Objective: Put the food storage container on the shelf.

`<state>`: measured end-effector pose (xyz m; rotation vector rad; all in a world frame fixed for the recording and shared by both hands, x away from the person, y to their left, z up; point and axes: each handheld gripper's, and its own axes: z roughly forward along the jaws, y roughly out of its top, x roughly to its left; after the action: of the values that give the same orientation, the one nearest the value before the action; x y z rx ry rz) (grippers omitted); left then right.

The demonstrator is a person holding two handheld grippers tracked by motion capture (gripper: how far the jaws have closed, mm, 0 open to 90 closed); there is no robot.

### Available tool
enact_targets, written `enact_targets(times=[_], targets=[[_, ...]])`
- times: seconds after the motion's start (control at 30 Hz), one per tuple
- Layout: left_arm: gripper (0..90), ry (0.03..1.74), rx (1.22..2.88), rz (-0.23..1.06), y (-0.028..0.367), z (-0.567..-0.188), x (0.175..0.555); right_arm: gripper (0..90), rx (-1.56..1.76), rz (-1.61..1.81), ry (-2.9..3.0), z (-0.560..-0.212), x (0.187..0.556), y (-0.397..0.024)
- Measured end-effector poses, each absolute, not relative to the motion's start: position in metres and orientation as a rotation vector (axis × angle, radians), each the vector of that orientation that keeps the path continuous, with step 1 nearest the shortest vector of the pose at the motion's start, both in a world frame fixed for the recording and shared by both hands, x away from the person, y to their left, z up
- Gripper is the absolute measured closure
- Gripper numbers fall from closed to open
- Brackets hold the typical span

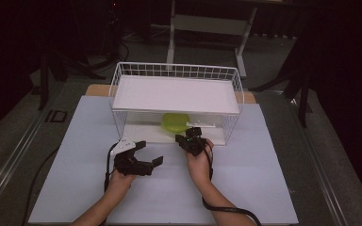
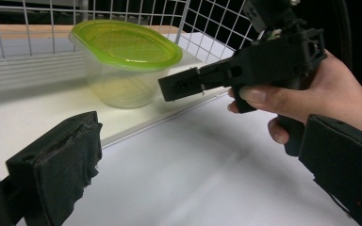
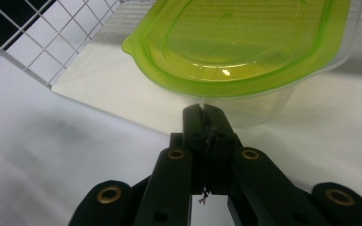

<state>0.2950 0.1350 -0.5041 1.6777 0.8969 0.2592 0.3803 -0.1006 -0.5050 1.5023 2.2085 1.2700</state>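
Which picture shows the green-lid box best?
The left gripper view: the whole box, lid and clear sides, sits inside the wire rack. The right gripper view crops it close; the high view shows it small beneath the shelf.

I see my left gripper as matte black, with a pale grey three-cornered plate on top and worn, frayed pads. My right gripper is black too, with brass-ringed screw holes. Black cables trail from both. My forearms are bare.
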Motion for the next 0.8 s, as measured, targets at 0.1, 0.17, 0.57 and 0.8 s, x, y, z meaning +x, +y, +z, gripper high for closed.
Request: enact_targets(times=[0.1,0.17,0.57,0.8], targets=[[0.8,0.886,1.676,0.26,0.135,-0.504,0.295,86.9,1.512,1.271,2.207,-0.506,0.383,-0.1],[0.8,0.868,1.68,0.267,0.135,-0.505,0.295,86.7,1.521,1.272,2.21,-0.507,0.383,-0.1],[0.8,0.762,1.705,0.268,0.134,-0.49,0.288,56.7,1.453,1.381,2.27,-0.492,0.351,-0.114],[0.8,0.744,1.705,0.23,0.138,-0.476,0.284,28.1,1.303,1.469,2.257,-0.477,0.333,-0.121]])
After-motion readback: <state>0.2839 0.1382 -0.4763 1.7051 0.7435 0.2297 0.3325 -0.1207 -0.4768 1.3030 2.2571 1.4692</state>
